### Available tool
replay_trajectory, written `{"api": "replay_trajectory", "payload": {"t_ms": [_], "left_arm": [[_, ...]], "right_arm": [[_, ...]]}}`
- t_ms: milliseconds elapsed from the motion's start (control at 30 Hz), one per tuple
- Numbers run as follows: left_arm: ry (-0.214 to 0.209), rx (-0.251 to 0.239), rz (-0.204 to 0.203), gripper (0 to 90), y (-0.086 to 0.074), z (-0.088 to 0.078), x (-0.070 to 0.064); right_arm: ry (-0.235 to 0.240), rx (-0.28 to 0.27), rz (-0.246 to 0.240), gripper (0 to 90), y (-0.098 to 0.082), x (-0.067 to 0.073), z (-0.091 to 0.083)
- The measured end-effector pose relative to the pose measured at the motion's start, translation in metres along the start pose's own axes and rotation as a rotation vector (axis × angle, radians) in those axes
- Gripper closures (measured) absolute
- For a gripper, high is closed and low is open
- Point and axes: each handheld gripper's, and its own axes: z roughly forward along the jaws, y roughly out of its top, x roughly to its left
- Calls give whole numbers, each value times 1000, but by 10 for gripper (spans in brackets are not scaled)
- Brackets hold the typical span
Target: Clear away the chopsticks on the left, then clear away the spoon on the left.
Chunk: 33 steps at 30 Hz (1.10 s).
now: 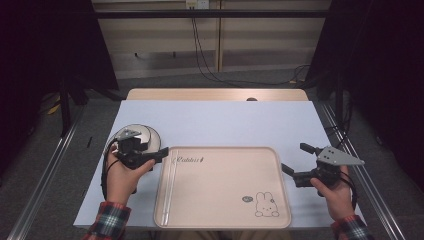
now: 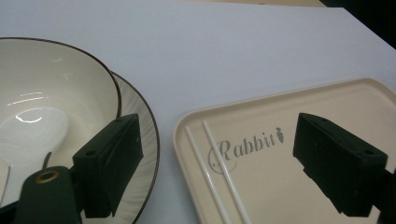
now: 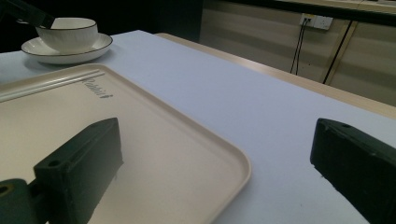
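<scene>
Left gripper [image 1: 161,154] hung just over the near edge of the plate, jaws spread wide with nothing between them, one jaw above the bowl's rim and the other above the tray's left end. One cream bowl [image 2: 51,100] with a dark rim sat inside one matching plate [image 2: 148,140], both on the pale sheet left of the tray and just beside it. The bowl looked glazed ceramic: stiff, fairly heavy for its size, slippery and liable to chip, so my guess was a grip across the rim wall, one jaw inside and one outside, with the plate left behind or taken by its own lip. One beige tray [image 1: 280,180] lay centre-front, printed with the word "Rabbit" and a rabbit drawing. Two thin white chopsticks [image 2: 224,172] lay side by side along the tray's left end; these looked light, rigid and prone to roll, best pinched together near the middle. Right gripper [image 1: 296,161] was held off the tray's right edge, jaws likewise spread and empty, its near jaw over the tray corner.
</scene>
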Motion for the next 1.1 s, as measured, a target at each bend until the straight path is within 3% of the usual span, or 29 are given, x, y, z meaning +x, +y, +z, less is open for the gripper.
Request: {"api": "replay_trajectory", "payload": {"t_ms": [233,333,800,933,1033,1100], "left_arm": [[-13,5,8,155,1,-1,-3],[-13,9,-4,153,-1,-2,-1],[1,18,-18,171,-4,-19,11],[7,25,-28,255,-6,-23,15],[2,59,-29,375,-7,-27,18],[10,71,-18,403,-6,-28,18]], "right_arm": [[-3,-5,10,14,1,0,-3],[-10,-4,-7,14,1,0,-2],[-1,-8,2,15,2,-1,4],[0,-3,5,15,2,0,4],[-1,-5,-3,15,2,0,2],[3,-11,4,15,3,1,1]]}}
